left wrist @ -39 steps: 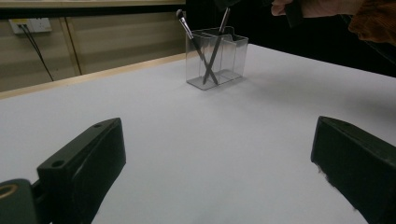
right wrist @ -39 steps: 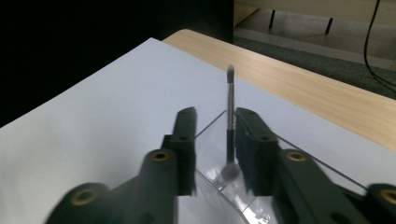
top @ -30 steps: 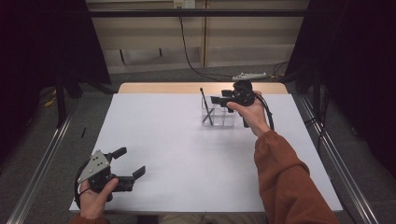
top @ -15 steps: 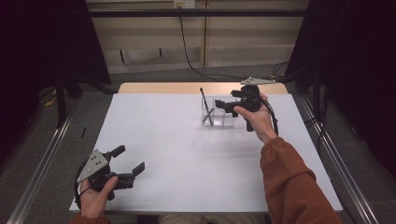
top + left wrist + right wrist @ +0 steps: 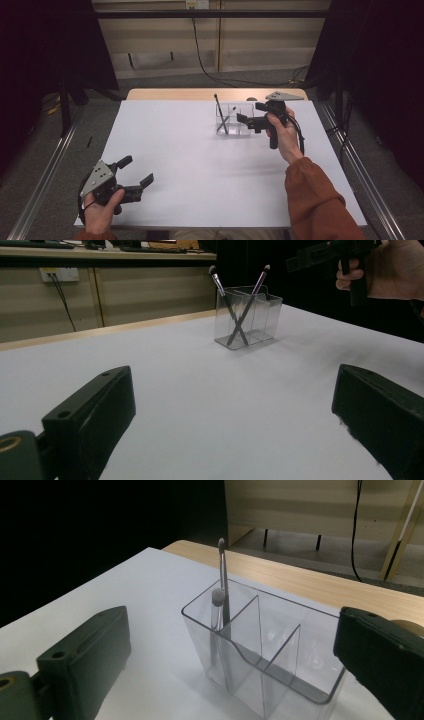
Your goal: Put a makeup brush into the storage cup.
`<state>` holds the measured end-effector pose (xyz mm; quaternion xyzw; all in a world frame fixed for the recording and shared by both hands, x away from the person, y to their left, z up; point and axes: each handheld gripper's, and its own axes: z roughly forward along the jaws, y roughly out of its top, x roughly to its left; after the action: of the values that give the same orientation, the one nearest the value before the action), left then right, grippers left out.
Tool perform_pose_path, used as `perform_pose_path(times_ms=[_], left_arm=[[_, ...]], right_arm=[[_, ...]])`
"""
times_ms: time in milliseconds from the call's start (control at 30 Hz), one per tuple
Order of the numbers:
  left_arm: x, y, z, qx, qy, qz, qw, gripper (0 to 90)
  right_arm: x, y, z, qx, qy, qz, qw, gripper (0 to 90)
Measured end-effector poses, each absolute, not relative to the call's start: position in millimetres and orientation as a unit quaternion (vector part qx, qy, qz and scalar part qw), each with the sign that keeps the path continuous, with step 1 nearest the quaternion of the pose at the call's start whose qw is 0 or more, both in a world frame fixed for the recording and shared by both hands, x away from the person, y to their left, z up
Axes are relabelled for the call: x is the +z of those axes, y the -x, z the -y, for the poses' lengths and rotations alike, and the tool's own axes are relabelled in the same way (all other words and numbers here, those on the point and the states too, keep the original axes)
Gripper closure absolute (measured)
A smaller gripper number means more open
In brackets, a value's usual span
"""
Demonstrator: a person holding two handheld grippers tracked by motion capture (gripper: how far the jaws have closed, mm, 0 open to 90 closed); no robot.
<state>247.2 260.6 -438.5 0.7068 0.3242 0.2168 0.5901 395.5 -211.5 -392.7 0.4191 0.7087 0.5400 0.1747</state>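
Note:
A clear plastic organizer (image 5: 234, 120) with several compartments stands at the back right of the white table (image 5: 200, 165). Two makeup brushes (image 5: 220, 112) cross in its left compartment, heads up. In the left gripper view the organizer (image 5: 265, 315) and the crossed brushes (image 5: 239, 320) stand far ahead. My right gripper (image 5: 251, 112) hovers just right of the organizer; its jaws have just been opening and stand open, with nothing between them. The right gripper view looks down on the organizer (image 5: 280, 645) and a brush (image 5: 222, 575). My left gripper (image 5: 136, 171) rests open at the near left.
A wooden strip (image 5: 175, 94) runs along the table's far edge. Metal rails lie on the floor at the left (image 5: 40, 175) and the right (image 5: 365, 185). A black cable (image 5: 200, 45) hangs down the back wall.
The right gripper has drawn back to the right from over the organizer, and its jaws stand wider. The left hand has kept still.

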Motion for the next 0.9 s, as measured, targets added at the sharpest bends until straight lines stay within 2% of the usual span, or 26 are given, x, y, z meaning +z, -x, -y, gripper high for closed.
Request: perform_pose_path(times_ms=[467, 900], left_arm=[[-437, -245, -264, 0.220, -0.704, -0.327, 0.591, 3.6], [-437, -241, -267, 0.225, -0.707, -0.325, 0.586, 3.6]], right_arm=[[-394, -365, 227, 0.558, -0.400, -0.696, 0.210, 0.0], [-404, -332, 247, 0.557, -0.395, -0.700, 0.211, 0.5]])
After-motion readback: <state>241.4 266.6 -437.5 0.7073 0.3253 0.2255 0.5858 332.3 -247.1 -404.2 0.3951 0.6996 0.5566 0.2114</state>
